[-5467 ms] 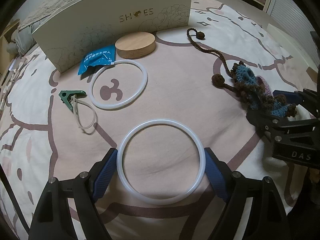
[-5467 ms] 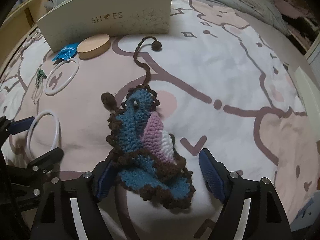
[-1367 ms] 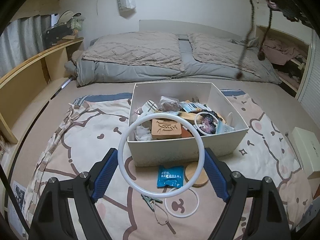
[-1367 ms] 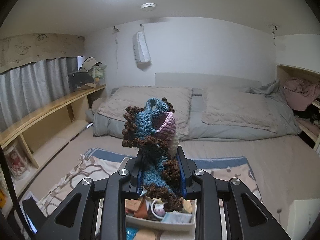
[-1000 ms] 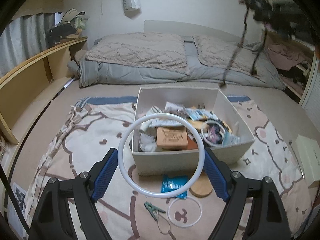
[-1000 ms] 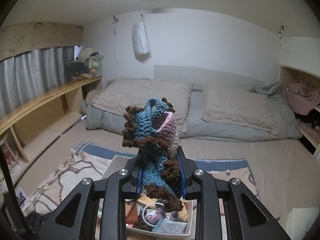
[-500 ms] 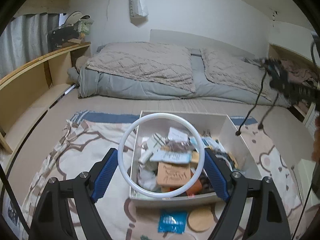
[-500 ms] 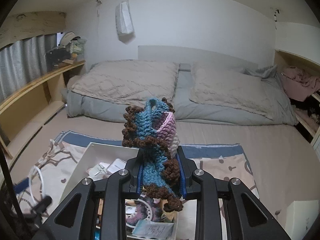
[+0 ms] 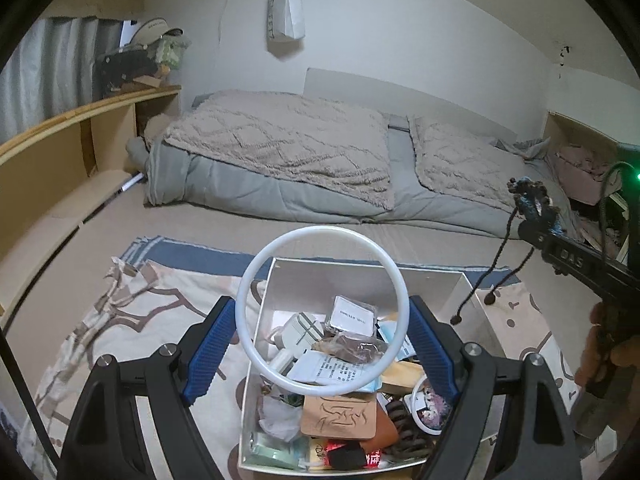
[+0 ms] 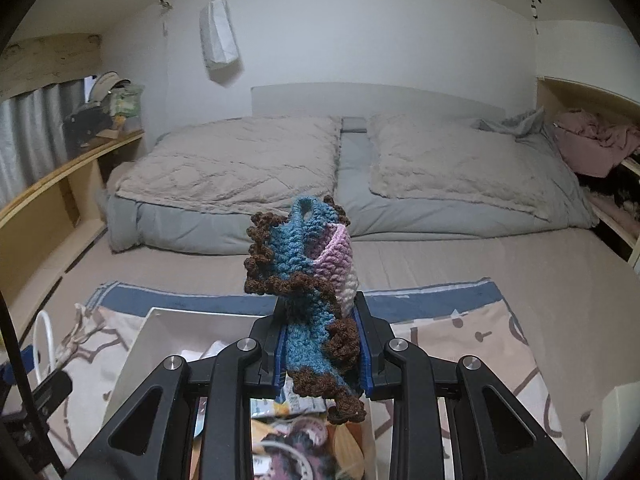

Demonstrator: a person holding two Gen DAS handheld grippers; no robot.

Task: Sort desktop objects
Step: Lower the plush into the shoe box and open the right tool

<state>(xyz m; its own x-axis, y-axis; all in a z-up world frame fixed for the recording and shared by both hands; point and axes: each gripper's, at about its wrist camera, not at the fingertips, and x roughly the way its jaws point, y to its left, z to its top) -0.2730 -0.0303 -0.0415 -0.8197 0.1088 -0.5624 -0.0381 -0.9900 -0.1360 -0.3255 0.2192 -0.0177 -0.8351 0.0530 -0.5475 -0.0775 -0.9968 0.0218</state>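
tilting down, both tools (image 9: 322,340) over box (image 9: 472,292)

Your left gripper (image 9: 322,332) is tilted down, jaws wide, clamping the ring (image 9: 322,312). Your right gripper (image 10: 323,350) is tilted down, pinched tight on the crochet (image 10: 308,280).

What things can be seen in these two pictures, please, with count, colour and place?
thin plastic ring: one, white, between the left jaws, above the box
crocheted yarn pouch: one, blue, brown and pink, clamped in the right jaws, cords dangling
open cardboard box: one, white, on the blanket, full of small items
cartoon-print blanket: one, beige and brown, on the floor
bed with quilts: one, grey
paper bag: one, white, hanging on the wall
wooden shelf: one, at left
left gripper: black, blue pads
right gripper: black, blue pads
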